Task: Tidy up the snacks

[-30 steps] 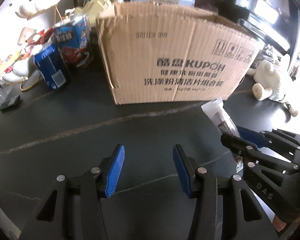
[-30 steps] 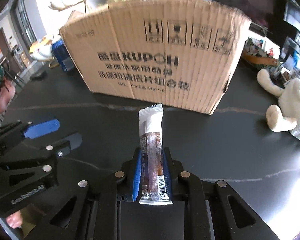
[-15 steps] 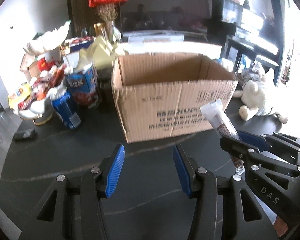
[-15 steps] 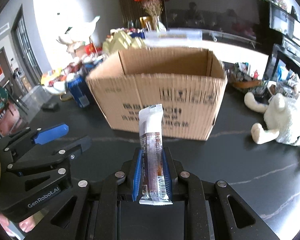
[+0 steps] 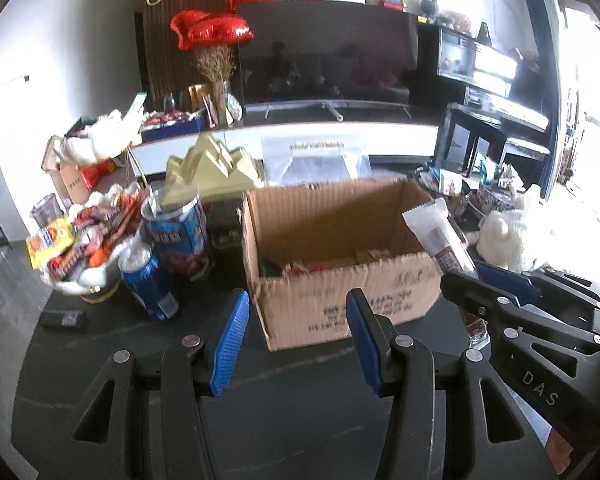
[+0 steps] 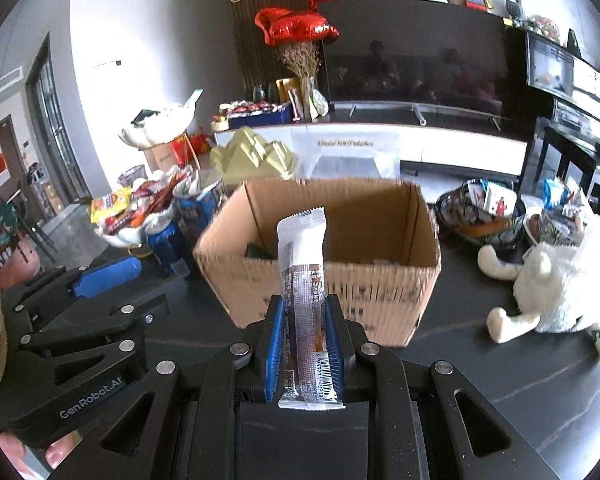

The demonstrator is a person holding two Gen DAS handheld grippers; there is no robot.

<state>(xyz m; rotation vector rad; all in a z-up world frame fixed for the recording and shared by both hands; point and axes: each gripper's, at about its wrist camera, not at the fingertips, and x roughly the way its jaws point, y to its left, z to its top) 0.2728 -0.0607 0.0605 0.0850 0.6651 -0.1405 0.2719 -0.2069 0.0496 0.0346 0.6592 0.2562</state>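
My right gripper [image 6: 302, 312] is shut on a long snack bar [image 6: 303, 264] in a white and brown wrapper, which stands upright between the blue pads. Ahead of it sits an open cardboard box [image 6: 340, 292] with a few snack packets on its floor. In the left wrist view my left gripper [image 5: 296, 320] is open with nothing between its blue pads, held above the dark table in front of the cardboard box [image 5: 340, 304]. The right gripper [image 5: 500, 296] with the snack bar [image 5: 436, 236] shows at the right of that view.
Left of the box stand blue snack tins [image 5: 180, 236], a blue can [image 5: 148, 284] and a bowl heaped with packets [image 5: 80, 248]. A white plush toy [image 6: 560, 280] lies on the dark table [image 6: 500, 368] to the right. Patterned bowls [image 6: 484, 216] sit behind it.
Both grippers have risen, so the views now look over the box's rim into its inside. The snack bar stays clamped in the right gripper; the left stays open.
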